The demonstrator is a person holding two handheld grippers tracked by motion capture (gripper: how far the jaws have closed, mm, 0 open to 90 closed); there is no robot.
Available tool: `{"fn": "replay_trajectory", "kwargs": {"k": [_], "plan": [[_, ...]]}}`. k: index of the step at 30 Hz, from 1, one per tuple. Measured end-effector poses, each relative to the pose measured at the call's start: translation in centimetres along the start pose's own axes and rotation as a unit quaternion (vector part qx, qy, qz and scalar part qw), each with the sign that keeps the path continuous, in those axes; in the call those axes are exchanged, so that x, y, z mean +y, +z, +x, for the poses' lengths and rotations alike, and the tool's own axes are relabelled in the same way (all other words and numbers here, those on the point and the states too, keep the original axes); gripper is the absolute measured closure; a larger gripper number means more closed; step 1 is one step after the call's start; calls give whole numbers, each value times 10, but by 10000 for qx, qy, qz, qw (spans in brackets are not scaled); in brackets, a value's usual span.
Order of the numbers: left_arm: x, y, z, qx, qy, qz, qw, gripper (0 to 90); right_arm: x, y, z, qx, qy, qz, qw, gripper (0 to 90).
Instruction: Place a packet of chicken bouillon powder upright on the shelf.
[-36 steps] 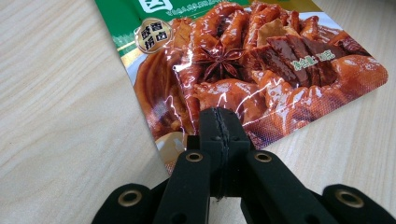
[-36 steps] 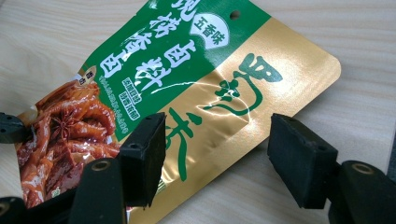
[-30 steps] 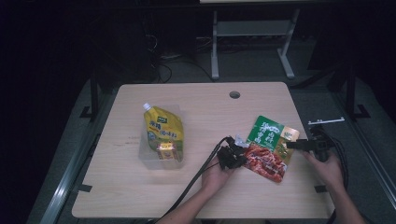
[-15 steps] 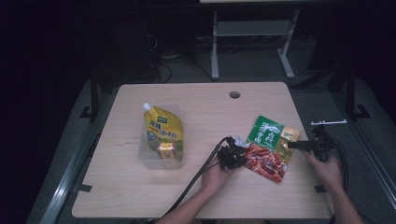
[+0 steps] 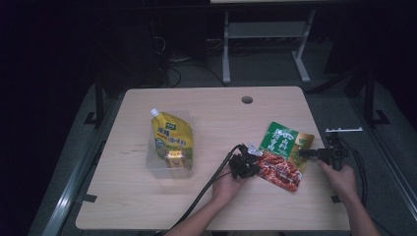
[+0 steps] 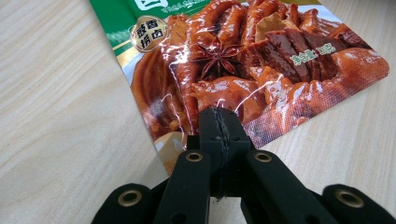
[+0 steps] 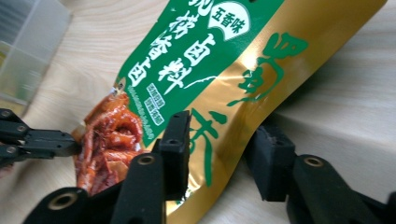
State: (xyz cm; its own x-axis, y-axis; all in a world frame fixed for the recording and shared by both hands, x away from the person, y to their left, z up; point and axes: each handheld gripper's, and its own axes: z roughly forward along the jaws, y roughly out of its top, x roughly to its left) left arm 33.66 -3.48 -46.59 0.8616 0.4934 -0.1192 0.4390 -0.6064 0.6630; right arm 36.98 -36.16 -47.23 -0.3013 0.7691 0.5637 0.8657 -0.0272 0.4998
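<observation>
Wooden desk (image 5: pixel 147 206) carries everything. Clear tub (image 5: pixel 169 164) with a yellow spout pouch (image 5: pixel 172 135) sits well off from the left tongs (image 5: pixel 244 166). Green-and-gold seasoning pouch (image 5: pixel 284 155) lies flat between both tongs, long axis slanting from the left tongs up and away past the right tongs (image 5: pixel 305 153). Left tongs clenched on its lower red corner (image 6: pixel 219 126); right tongs have just been closing, straddling the gold edge (image 7: pixel 219 140), pads not yet pressing. Risk: glossy foil could slip or crease if the pulls oppose.
</observation>
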Motion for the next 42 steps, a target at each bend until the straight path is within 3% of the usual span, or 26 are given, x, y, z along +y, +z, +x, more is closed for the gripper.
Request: {"fn": "replay_trajectory", "kwargs": {"k": [7, 14, 17, 22, 27, 35, 42], "plan": [[1, 2, -2, -44, 34, 1, 10000, 893, 1, 12, 0, 366, 208, 96, 9991, 691], [1, 2, -2, -77, 54, -17, 10000, 892, 1, 14, 0, 342, 225, 38, 9992, 831], [1, 2, -3, -87, 55, -35, 9999, 883, 1, 13, 1, 459, 227, 18, 9987, 892], [2, 2, -4, -184, -10, -38, 9998, 816, 1, 10, 4, 471, 161, -20, 9988, 897], [2, -1, -4, -117, 38, -26, 9999, 742, 3, 3, 11, 487, 62, -71, 9988, 899], [3, -16, -2, -67, 39, -261, 9996, 713, 8, -8, 27, 534, -176, -195, 9982, 899], [-2, -27, -4, -96, 62, -304, 9995, 687, 11, -17, 44, 562, -430, -310, 9970, 900]]}}
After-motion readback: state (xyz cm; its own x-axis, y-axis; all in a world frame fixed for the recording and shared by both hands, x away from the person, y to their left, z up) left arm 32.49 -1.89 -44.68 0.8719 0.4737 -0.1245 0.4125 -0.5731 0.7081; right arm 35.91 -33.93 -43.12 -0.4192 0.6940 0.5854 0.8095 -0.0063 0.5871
